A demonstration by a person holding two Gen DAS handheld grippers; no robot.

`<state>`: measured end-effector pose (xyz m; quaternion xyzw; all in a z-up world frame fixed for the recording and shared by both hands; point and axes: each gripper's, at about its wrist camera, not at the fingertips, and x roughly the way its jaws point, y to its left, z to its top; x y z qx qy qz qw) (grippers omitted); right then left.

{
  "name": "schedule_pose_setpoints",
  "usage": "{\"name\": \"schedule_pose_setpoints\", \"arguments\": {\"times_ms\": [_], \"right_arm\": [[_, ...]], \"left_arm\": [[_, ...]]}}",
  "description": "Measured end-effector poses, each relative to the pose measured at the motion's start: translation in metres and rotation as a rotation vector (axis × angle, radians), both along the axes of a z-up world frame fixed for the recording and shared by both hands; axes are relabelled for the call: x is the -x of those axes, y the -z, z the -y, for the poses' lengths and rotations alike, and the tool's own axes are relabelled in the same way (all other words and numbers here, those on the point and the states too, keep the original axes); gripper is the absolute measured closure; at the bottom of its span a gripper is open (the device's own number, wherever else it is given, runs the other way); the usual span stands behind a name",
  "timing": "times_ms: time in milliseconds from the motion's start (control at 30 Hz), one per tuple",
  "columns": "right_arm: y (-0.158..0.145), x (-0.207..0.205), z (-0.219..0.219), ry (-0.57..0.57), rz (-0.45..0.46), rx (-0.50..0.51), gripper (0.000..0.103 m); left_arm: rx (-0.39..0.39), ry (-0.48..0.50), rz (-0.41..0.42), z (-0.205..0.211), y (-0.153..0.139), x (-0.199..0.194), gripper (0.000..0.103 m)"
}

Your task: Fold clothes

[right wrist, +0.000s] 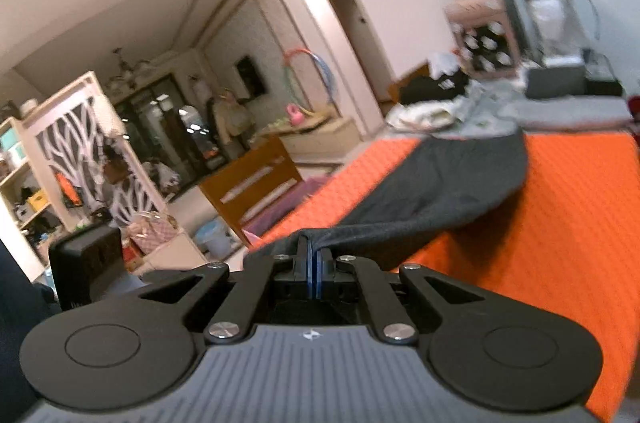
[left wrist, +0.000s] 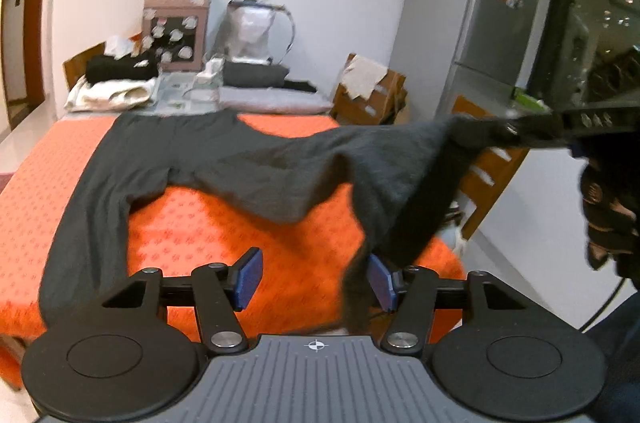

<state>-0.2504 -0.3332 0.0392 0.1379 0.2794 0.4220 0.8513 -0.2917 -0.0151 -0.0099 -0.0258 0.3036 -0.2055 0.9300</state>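
Trousers [left wrist: 168, 159] lie spread on the orange table [left wrist: 240, 223], one leg lifted off its right edge by the closed right gripper [right wrist: 314, 263]; the open left gripper [left wrist: 316, 279], fabric hanging between its jaws, should clamp before folding.

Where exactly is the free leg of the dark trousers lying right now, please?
In the left wrist view, that leg lies flat along the left side of the orange tablecloth, ending left of the left gripper.
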Motion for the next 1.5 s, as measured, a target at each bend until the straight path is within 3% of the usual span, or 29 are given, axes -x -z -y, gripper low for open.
{"name": "schedule_pose_setpoints", "arguments": {"times_ms": [200,433,667,800,933,1133,1333,1500], "right_arm": [[0.039,0.024,0.024,0.053,-0.101,0.072,0.100],[0.113,0.047,0.045,0.097,-0.245,0.156,0.100],[0.175,0.049,0.048,0.151,-0.331,0.398,0.096],[0.162,0.054,0.045,0.145,-0.302,0.450,0.095],[0.117,0.040,0.029,0.157,-0.231,0.403,0.093],[0.081,0.010,-0.023,0.160,-0.156,0.313,0.083],[0.082,-0.034,-0.108,0.146,-0.179,0.246,0.082],[0.095,-0.060,-0.193,0.145,-0.216,0.225,0.082]], "left_arm": [[-0.074,-0.066,-0.059,-0.027,0.018,0.008,0.043],[-0.109,-0.137,-0.075,-0.049,0.021,0.003,0.043],[-0.140,-0.193,-0.075,-0.063,0.018,0.001,0.043],[-0.156,-0.245,-0.072,-0.079,0.013,0.000,0.043],[-0.159,-0.295,-0.064,-0.104,0.006,-0.009,0.043],[-0.166,-0.302,-0.018,-0.140,-0.005,-0.032,0.043],[-0.196,-0.264,-0.025,-0.183,0.002,-0.062,0.045],[-0.238,-0.213,-0.035,-0.218,0.020,-0.090,0.063]]}}
